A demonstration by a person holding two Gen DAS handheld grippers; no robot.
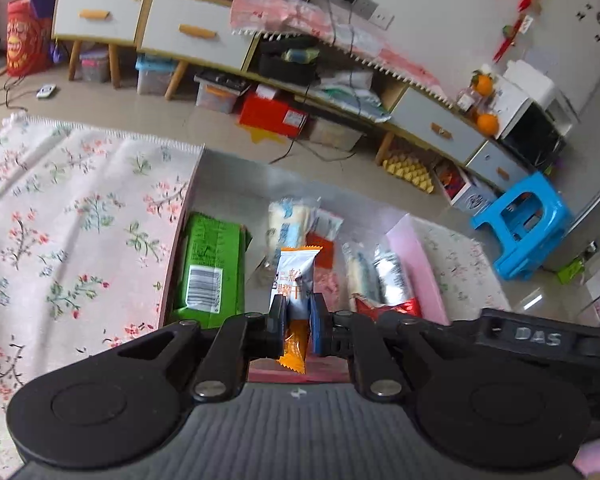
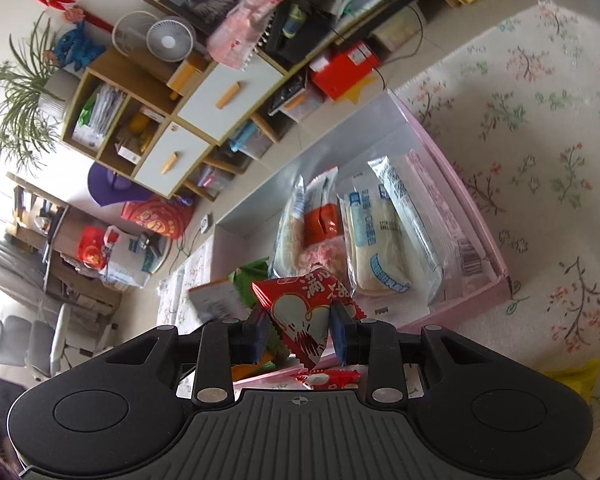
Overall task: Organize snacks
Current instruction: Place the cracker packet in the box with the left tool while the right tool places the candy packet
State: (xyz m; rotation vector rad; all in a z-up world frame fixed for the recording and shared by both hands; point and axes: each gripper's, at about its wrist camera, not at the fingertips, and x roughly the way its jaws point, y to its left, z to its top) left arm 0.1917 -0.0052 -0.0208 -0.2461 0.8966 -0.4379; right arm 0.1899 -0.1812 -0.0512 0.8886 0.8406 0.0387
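We take the shallow pink rectangular box (image 1: 414, 258) on the floral cloth as our landmark. Along its left wall lies a green foil packet (image 1: 212, 268). Over its near edge, our left gripper (image 1: 298, 322) pinches a silver-and-orange snack sachet (image 1: 296, 280). Our right gripper (image 2: 300, 334) clamps a red-and-white snack packet (image 2: 304, 312) above the box's near end, beside 2 white-and-blue wrapped pastries (image 2: 384, 236) inside.

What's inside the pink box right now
Inside the pink box: a green packet, white bread packs, an orange-red pouch. Whatever lies beneath them is covered, and both grippers' held snacks block the near end.
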